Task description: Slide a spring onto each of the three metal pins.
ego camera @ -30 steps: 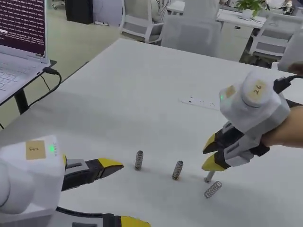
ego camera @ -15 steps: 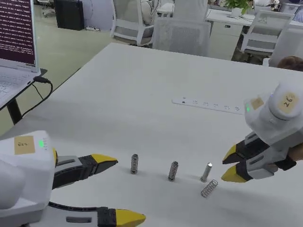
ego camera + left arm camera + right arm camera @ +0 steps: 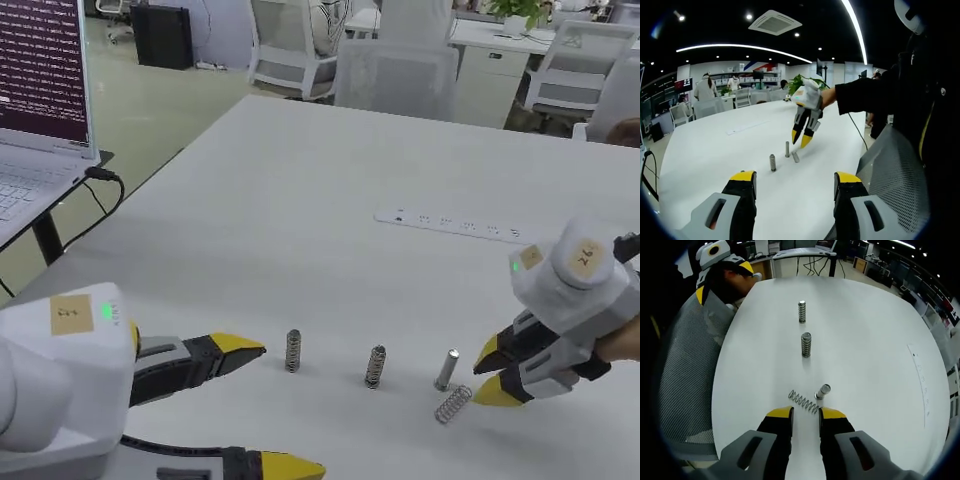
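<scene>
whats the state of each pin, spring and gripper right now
left pin: upright, spring on it
middle pin: upright, spring on it
right pin: upright, bare
loose spring: lying flat beside right pin
left gripper: open, empty
right gripper: slightly open, empty

head view: high, facing down on table (image 3: 330, 180); left gripper view: low, pins (image 3: 787, 149) well beyond fingers (image 3: 742, 195); right gripper view: near, pins just past fingertips (image 3: 781, 413); all share pins

Right hand-held gripper (image 3: 490, 374) now beside spring (image 3: 453, 404).
</scene>
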Demonstrator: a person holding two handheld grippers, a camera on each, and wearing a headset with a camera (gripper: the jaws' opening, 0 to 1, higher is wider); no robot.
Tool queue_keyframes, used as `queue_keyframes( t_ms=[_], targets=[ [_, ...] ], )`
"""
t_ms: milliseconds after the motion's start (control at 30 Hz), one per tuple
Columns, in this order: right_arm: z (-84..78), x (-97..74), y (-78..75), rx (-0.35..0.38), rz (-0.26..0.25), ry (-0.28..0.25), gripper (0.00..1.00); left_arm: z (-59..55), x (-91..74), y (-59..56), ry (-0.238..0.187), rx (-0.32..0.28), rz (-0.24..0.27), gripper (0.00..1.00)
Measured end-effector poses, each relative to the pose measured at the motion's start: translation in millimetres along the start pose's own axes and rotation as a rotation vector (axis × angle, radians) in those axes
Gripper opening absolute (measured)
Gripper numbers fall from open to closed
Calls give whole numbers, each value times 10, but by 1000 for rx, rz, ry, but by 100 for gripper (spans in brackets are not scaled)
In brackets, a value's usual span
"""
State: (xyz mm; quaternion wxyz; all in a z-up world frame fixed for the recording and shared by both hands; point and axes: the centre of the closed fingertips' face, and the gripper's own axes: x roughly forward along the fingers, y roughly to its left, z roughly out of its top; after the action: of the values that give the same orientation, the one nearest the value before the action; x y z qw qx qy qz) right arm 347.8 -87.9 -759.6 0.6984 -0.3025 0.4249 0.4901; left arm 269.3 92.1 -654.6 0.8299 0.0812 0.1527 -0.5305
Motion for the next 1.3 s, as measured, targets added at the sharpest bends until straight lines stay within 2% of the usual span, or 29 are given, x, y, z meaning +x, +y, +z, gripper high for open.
queue_keyframes(
  t_ms=[133, 433, 533, 633, 1000, 1133, 1300],
  targets=[
    [-18, 120, -25, -23, 25, 14, 17, -29, -27, -9, 3, -12, 9, 58],
    [-39, 257, -23, -45, 56, 45, 18, -80, -42, -4, 3, -30, 24, 57],
    [-19, 289, -23, -31, 69, 35, 18, -73, -48, 11, -1, -33, 28, 57],
    [-68, 331, -16, -38, 71, 62, 17, -71, -53, 25, -2, -32, 32, 57],
    [-140, 330, 106, -24, 84, 83, 17, -76, -72, 43, -7, -34, 36, 56],
    [-143, 328, 143, -41, 75, 82, 17, -79, -78, 43, -8, -33, 36, 56],
    [-219, 307, 95, -84, 52, 123, 16, -68, -71, 42, -11, -29, 31, 55]
  ],
)
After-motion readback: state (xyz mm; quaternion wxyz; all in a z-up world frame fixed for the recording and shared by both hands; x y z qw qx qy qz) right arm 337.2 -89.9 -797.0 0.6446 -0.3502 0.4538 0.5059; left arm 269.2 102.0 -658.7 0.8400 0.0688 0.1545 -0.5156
